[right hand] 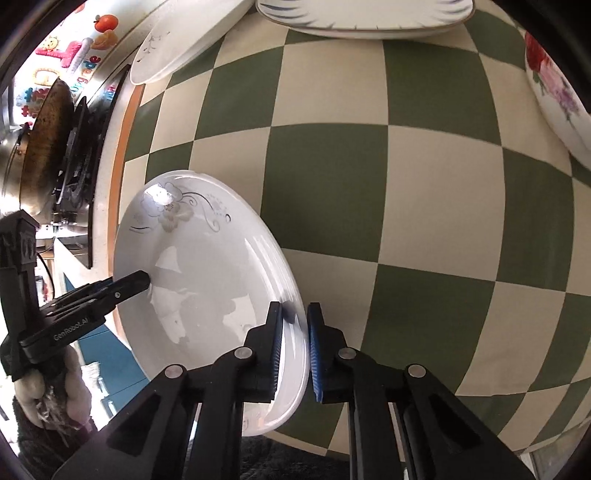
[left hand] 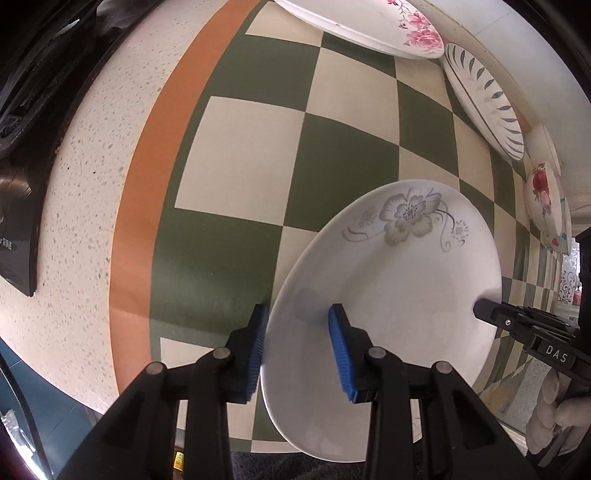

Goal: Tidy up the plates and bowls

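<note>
A white plate with a grey flower (left hand: 406, 277) (right hand: 207, 277) lies near the front edge of the green-and-cream checkered cloth (left hand: 332, 147) (right hand: 406, 184). My left gripper (left hand: 299, 350) has its blue pads either side of the plate's left rim, one pad outside and one on the inner face. My right gripper (right hand: 295, 350) pinches the opposite rim between its close-set pads. Each gripper's black fingertip shows in the other's view, resting on the rim (left hand: 487, 308) (right hand: 136, 282).
Along the back of the cloth stand a pink-flowered plate (left hand: 369, 26), a blue-leaf plate (left hand: 484, 99) (right hand: 369, 18), a rose-patterned bowl (left hand: 543, 199) (right hand: 554, 88) and a plain white plate (right hand: 177, 48). A stove (left hand: 22, 110) with a pan (right hand: 44, 147) is at the left.
</note>
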Available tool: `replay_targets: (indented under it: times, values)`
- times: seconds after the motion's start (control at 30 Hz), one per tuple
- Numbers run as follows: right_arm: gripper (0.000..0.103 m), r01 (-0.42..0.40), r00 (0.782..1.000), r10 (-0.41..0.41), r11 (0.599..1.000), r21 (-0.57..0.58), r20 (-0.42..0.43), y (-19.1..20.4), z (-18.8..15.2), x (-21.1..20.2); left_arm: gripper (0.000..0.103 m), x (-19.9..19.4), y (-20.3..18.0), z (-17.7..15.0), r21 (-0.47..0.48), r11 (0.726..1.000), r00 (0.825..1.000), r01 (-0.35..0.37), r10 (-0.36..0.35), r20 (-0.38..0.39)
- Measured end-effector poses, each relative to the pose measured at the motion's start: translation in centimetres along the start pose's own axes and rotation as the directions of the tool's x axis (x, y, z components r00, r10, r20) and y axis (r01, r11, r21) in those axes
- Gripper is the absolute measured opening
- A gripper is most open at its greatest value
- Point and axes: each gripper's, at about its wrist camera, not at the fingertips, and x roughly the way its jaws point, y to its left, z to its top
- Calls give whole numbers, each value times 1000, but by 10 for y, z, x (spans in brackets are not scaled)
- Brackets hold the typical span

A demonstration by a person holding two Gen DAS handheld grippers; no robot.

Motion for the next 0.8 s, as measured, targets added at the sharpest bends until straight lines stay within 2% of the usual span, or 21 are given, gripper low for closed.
replay_targets:
  times: [0.2, 0.47, 0.8]
  values:
    - [16, -3, 1000, 3, 999, 35, 14, -4, -4, -6, 31, -1, -12, 15, 26, 1000, 1000, -2, 2, 1]
    - [16, 2, 999, -5, 998, 57, 49, -22, -3, -34, 31, -7, -52, 28, 84, 996, 1000, -14, 13, 11]
    - [16, 1, 997, -9, 994, 109, 71, -72, -8, -73, 31, -2, -116, 46, 171, 985, 1000, -9, 9, 0]
